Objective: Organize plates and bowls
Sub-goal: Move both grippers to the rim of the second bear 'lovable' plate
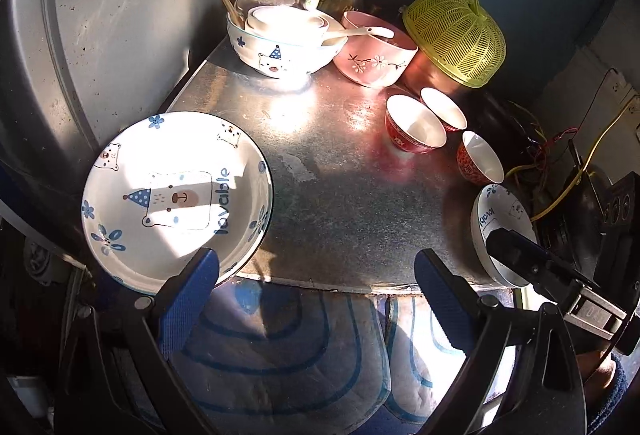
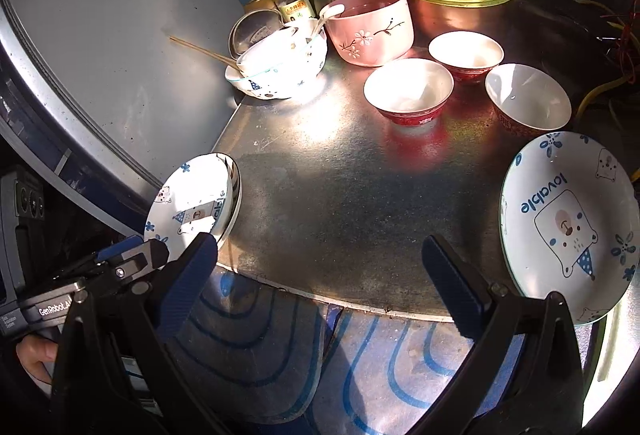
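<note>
Both the left gripper and right gripper are being held spread wide, gripping nothing, while two bear-print plates are lying at opposite near corners of the metal table.

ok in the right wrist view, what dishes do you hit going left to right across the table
left bear plate → white bear bowl stack → pink flower bowl → nearest red bowl → back red bowl → right red bowl → right bear plate

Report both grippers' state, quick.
Left gripper: open, holding nothing, beside the left bear plate.
Right gripper: open, holding nothing, beside the right bear plate.
</note>
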